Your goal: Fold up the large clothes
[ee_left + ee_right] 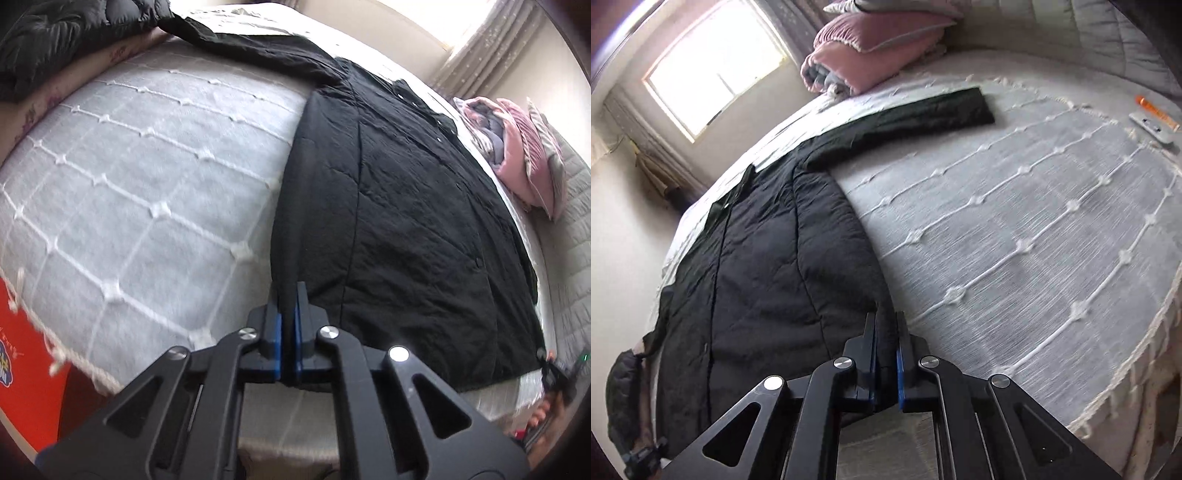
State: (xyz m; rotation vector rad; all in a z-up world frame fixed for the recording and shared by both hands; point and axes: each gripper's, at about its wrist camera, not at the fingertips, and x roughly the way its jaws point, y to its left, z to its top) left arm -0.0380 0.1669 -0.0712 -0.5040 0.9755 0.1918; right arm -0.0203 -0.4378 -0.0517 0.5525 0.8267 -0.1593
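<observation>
Black jacket: laid flat on white bedspread, one sleeve stretched out. Left gripper: pinched on jacket's hem corner. Right gripper: clamped on opposite hem corner. Pink pillow: near headboard.

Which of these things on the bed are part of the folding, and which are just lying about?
Part of the job: black coat; left hand-held gripper and right hand-held gripper, each clamped on its hem.

Lying about: pink bedding, orange tube, remote, dark jacket.
</observation>
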